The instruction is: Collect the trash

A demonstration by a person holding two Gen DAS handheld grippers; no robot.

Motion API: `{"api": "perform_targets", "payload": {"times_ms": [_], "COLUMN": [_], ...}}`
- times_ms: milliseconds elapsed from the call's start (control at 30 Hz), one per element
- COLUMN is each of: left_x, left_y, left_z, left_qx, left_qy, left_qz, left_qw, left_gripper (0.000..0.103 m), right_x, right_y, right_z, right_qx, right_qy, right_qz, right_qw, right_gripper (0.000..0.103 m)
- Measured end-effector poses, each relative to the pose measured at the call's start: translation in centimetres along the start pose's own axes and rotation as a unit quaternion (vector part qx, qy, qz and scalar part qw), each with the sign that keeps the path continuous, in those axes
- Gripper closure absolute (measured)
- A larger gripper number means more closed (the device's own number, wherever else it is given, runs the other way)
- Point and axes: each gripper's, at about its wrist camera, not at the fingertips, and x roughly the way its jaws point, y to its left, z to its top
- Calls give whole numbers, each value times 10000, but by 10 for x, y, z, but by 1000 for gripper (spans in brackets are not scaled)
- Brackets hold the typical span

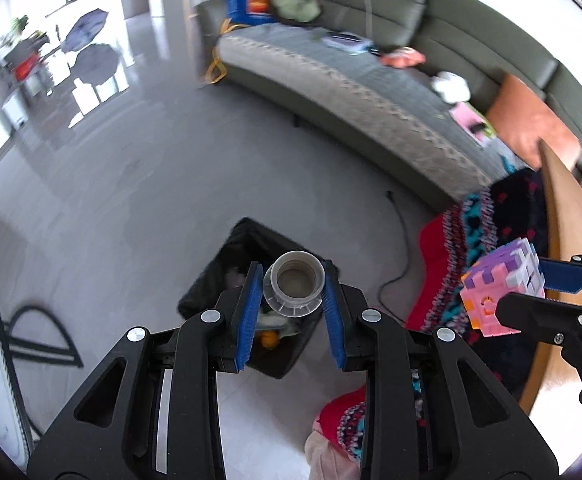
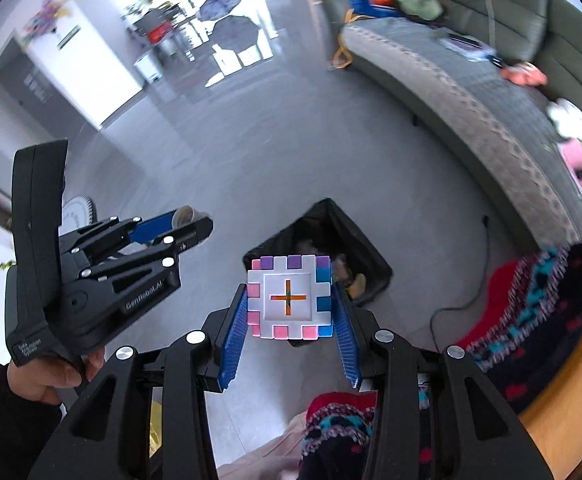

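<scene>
Left wrist view: the left gripper (image 1: 293,292) is seen from behind, pointed steeply down at the floor; its blue pads (image 1: 251,312) are closed narrowly on a small clear plastic jar (image 1: 293,289), open mouth turned toward the camera
Jar position: held directly above a black-lined trash bin (image 1: 227,276) on the grey floor (image 1: 131,200); scraps, one orange, can be made out inside the bin
Right wrist view: the right gripper (image 2: 291,300) is clamped on a pastel foam puzzle cube (image 2: 290,297); a white face with an orange cross is turned toward the camera
Cube position: held over the near edge of the same bin (image 2: 371,264), which lies just beyond it
Gripper relation: the two are side by side and apart; in the left view the right gripper and cube (image 1: 503,288) are seen at the right edge; in the right view the left gripper (image 2: 195,224) is seen at the left, carried by a hand (image 2: 51,376)
Surroundings: a grey sofa (image 1: 371,92) is seen far right, strewn with items; a wooden table edge (image 1: 571,220) at right; a patterned knit sleeve (image 1: 471,248) near right; a black cable (image 1: 401,248) on the floor between bin and sofa
</scene>
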Motion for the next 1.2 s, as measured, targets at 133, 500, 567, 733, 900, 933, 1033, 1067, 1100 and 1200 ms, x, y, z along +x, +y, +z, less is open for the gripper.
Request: {"api": "perform_targets", "payload": {"times_ms": [133,500,567,733,900,933,1033,1067,1100,1200], "left_x": [7,-2,-8,-21,-36,-37,-43,-44,-45,-47], "left_y": [21,30,23,-4,-48,-55,-94,-103,-116,-153], "left_z": [9,12,11,10,7,7,4,3,1,-5], "left_qx": [-100,-241,-171,36,434,487,780,842,925,1135], "left_qy": [81,-106,-155,-274,-429,-445,-497,-503,-501,-480], "left_qz": [619,845,794,604,332,290,83,31,-61,-314], "left_qw": [9980,9961,9966,9978,9976,9974,9957,9952,9944,9919], "left_gripper": [6,6,6,6,6,6,6,6,6,6], "right_x": [9,-9,-18,-48,-85,-95,-113,-120,-126,-144], "right_y": [7,3,-1,-17,-47,-57,-79,-88,-96,-120], "right_z": [16,11,5,-17,-47,-57,-80,-89,-97,-127], "right_qx": [-111,-57,-14,159,469,581,820,924,1013,1316], "right_qy": [-127,-247,-291,-451,-634,-684,-761,-784,-802,-866], "right_qz": [-141,-41,-73,-165,-295,-339,-470,-535,-585,-733], "right_qw": [9998,9997,9995,9987,9964,9954,9926,9912,9899,9848], "right_gripper": [40,40,40,40,40,40,40,40,40,40]}}
